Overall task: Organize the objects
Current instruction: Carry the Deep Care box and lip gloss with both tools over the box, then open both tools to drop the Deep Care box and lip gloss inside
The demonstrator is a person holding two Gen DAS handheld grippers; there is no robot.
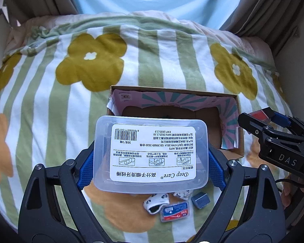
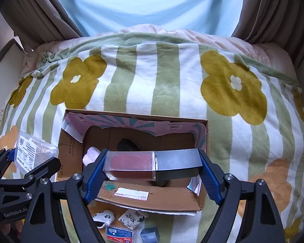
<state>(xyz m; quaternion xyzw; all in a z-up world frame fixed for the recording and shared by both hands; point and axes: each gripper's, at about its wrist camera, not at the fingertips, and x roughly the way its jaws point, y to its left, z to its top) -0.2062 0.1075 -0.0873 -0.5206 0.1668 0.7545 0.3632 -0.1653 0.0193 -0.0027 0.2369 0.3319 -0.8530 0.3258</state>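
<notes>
My left gripper is shut on a clear plastic floss-pick box with a white label, held above the near left edge of an open cardboard box. My right gripper is shut on a red lip-gloss tube with a grey cap, held over the cardboard box. A pink cloth and a dark object lie in the box. The right gripper also shows in the left wrist view, and the left gripper in the right wrist view.
On the flowered striped blanket in front of the box lie two small patterned pouches, a red-and-blue flat case and a small grey cube. Curtains and a person in a light blue shirt are beyond the bed.
</notes>
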